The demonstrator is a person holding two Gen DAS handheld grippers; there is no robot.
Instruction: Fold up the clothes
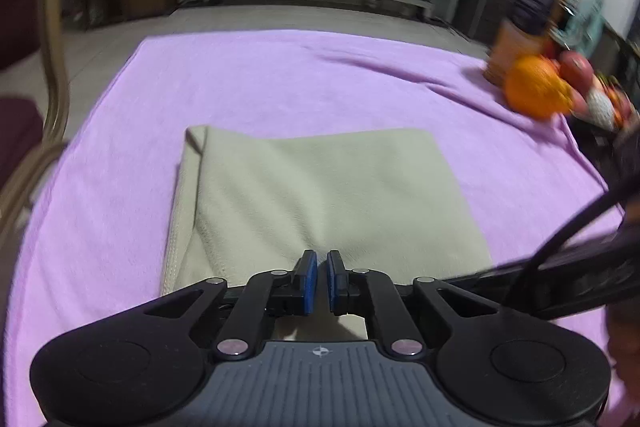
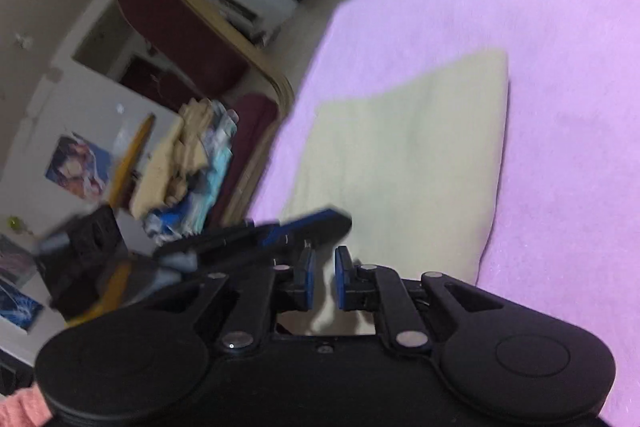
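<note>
A folded pale beige garment (image 1: 328, 195) lies flat as a neat rectangle on the purple blanket (image 1: 280, 75) that covers the table. My left gripper (image 1: 322, 269) hovers over the garment's near edge; its blue pads stand almost together with nothing between them. In the right wrist view the same garment (image 2: 400, 155) lies ahead of my right gripper (image 2: 323, 275), whose jaws are nearly closed and empty. The left gripper (image 2: 304, 227) shows there as a blurred black and blue shape at the garment's near left corner.
At the table's far right stand an orange juice bottle (image 1: 536, 7), an orange (image 1: 536, 91) and apples (image 1: 576, 67). A maroon chair (image 2: 180, 23) with a wooden frame stands left of the table, with a pile of clothes (image 2: 188, 163) on its seat.
</note>
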